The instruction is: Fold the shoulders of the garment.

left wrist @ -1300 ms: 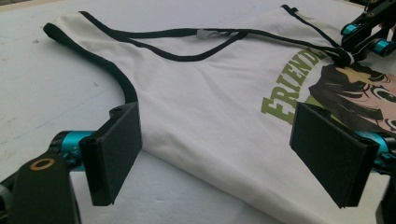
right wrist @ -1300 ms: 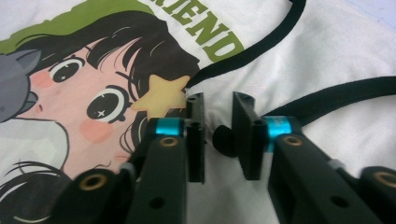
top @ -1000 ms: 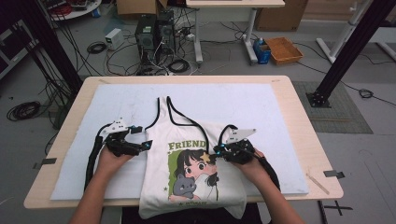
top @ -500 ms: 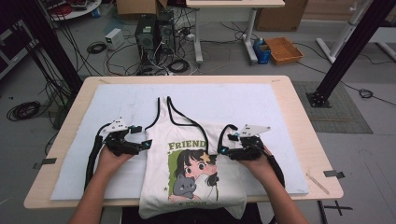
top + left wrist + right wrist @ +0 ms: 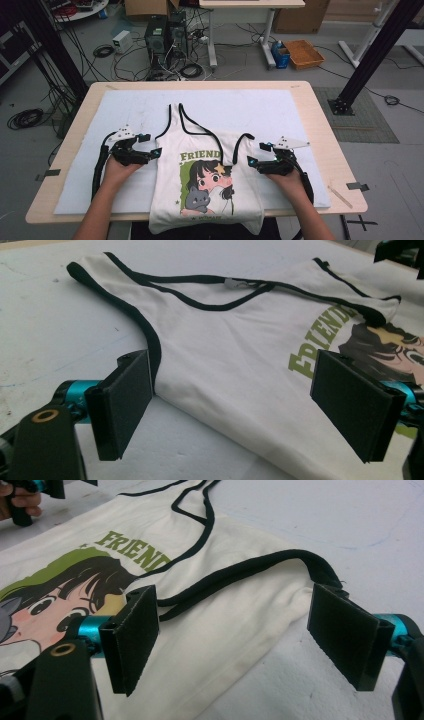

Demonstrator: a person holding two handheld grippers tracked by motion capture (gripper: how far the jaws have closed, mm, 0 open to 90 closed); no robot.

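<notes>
A white tank top (image 5: pixel 200 145) with black trim and a cartoon print under the word FRIEND lies flat on the white mat (image 5: pixel 280 110); its hem hangs over the near table edge. My left gripper (image 5: pixel 151 144) is open at the top's left armhole, and its jaws straddle the black-trimmed edge (image 5: pixel 150 340) without pressing on it. My right gripper (image 5: pixel 257 153) is open at the top's right side and its jaws have just been opening. The folded-over black strap (image 5: pixel 260 570) lies loose on the cloth between and beyond its pads (image 5: pixel 345 635).
The mat covers most of the wooden table (image 5: pixel 325 130). A thin stick (image 5: pixel 340 196) lies near the table's right front corner. On the floor beyond are a computer tower (image 5: pixel 157 37), cables, a cardboard tray (image 5: pixel 302 52) and black frame posts (image 5: pixel 370 55).
The right gripper has slid right, off the print towards the top's right edge, and its jaws have opened. The left gripper has stayed put.
</notes>
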